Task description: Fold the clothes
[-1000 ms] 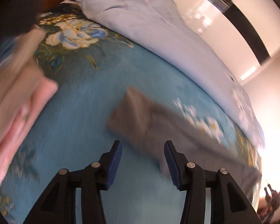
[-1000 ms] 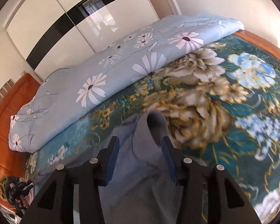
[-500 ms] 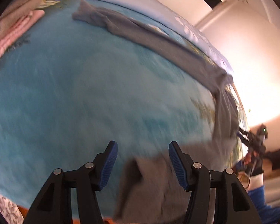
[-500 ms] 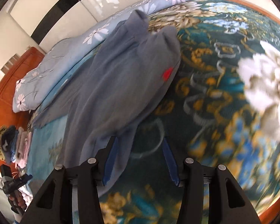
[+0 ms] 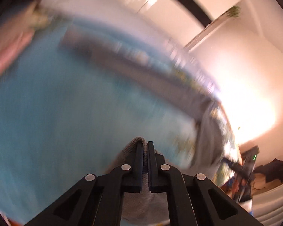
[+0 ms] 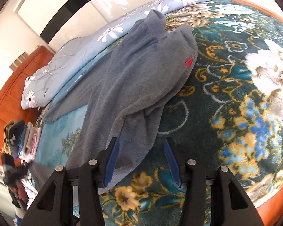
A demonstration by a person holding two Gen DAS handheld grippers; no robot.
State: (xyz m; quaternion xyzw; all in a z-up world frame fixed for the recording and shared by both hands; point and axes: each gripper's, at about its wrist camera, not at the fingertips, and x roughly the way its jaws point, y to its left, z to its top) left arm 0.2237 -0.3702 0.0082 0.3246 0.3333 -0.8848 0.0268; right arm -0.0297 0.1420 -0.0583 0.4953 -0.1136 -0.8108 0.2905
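At bottom centre of the left wrist view, left gripper [image 5: 145, 145] has its jaws pinched together on a ribbed edge of the grey garment [image 5: 135, 199]; cloth bulges above the left finger and hangs below. Half a second ago these jaws stood apart with that edge loose between them, so they have just closed on it. Beyond the tips the blue bedspread [image 5: 47, 113] is smeared with motion blur. Farther off, the rest of the garment runs as a dark band from upper left to the right edge of the bed, about as it lay before. Pink folded pile [image 5: 3, 56] at far left, blurred.

Right wrist view, bottom centre: right gripper [image 6: 141, 160], jaws apart, blue pads bare. A lower edge of the grey garment [image 6: 134, 86] lies between and just past the left pad; no pinch visible. Framing is almost unchanged from half a second ago, though sharper. The garment spreads from there up the frame over the floral bedspread [image 6: 235, 113], with a small red tag [image 6: 189, 62] near its right edge. Stacked folded clothes [image 6: 26, 139] at middle left. Pale daisy-print quilt [image 6: 81, 50] along the far side, wooden headboard [image 6: 11, 86] beyond, at left.
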